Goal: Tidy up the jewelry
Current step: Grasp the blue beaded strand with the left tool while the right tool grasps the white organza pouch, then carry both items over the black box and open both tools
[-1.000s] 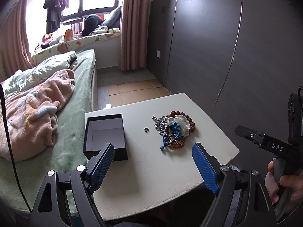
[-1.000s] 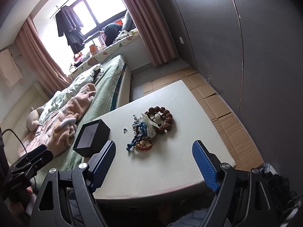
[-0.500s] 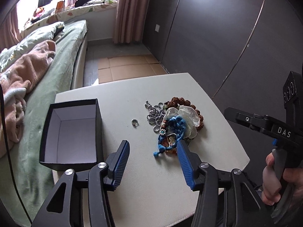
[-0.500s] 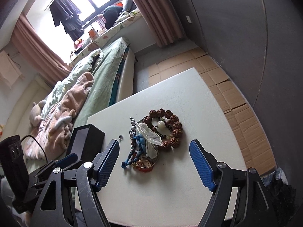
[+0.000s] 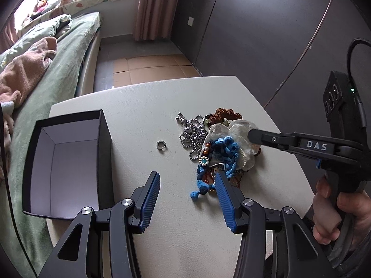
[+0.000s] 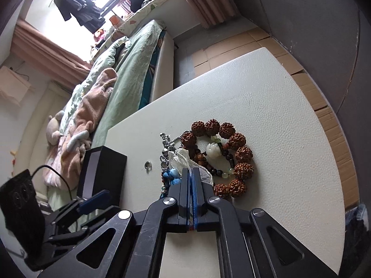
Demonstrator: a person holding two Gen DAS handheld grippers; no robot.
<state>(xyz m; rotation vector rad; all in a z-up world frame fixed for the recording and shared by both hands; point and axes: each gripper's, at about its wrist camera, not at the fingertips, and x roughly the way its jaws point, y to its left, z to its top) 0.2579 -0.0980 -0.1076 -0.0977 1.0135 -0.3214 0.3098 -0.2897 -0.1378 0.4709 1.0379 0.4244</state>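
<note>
**Right gripper nips the film on the pile; left waits, part open**

- Right gripper (image 6: 191, 169): pads together. The jaws have just been closing, and a fold of white film (image 6: 178, 157) appears caught at their tips. Likely reason: the film lies on top of the heap and has to come off before anything beneath it can be sorted. A hand (image 5: 336, 210) squeezes the trigger at 3 o'clock in the left wrist view.
- Left gripper (image 5: 187, 173): jaws apart, nothing clamped. Bare table (image 5: 162, 102) shows between the pads. The right-side pad tip sits against the near end of the blue cord (image 5: 226, 148). Judged to be standing by, either to steady the heap or to take the cord.
- The jewelry is still one tangled pile on the table, at 1 o'clock from the left gripper. Blue cord in front, film above it, ball chain (image 5: 192, 134) at the pile's 10 o'clock, seed bracelet (image 6: 241, 155) ringing the far side.
- Ring (image 5: 161, 144): lies alone at 9 o'clock from the pile, apart from it.
- Box (image 5: 102, 139): open and empty, further out at 9 o'clock by the table edge. Probably where the pieces are meant to go.
- Bed (image 5: 69, 53) lies beyond the box.
- Risk, as judged: lifting the film may drag the cord or chain along.
</note>
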